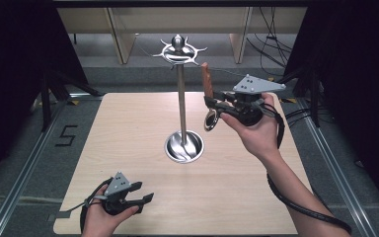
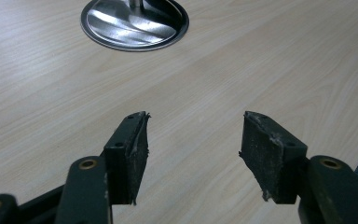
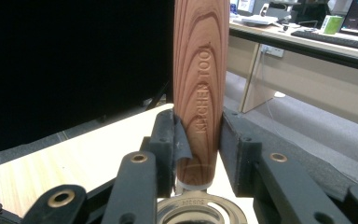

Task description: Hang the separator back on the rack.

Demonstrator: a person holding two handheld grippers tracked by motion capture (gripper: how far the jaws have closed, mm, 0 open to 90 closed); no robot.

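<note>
Right hand-held gripper (image 1: pixel 212 102) around upright wooden-handled utensil (image 1: pixel 207 81)

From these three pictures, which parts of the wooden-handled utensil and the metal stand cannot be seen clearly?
- Utensil: the right gripper view cuts off its handle top and metal head; the right tongs cover its sides.
- Utensil head: too small in the high view to tell its type.
- Stand: the left gripper view's top edge cuts off its pole.

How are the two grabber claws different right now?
The right gripper is squeezed shut on a wooden-handled kitchen tool; the left gripper is open and holds nothing. The right gripper is lifted up beside the metal stand; the left gripper sits low over the table. Both have black jaws.
</note>
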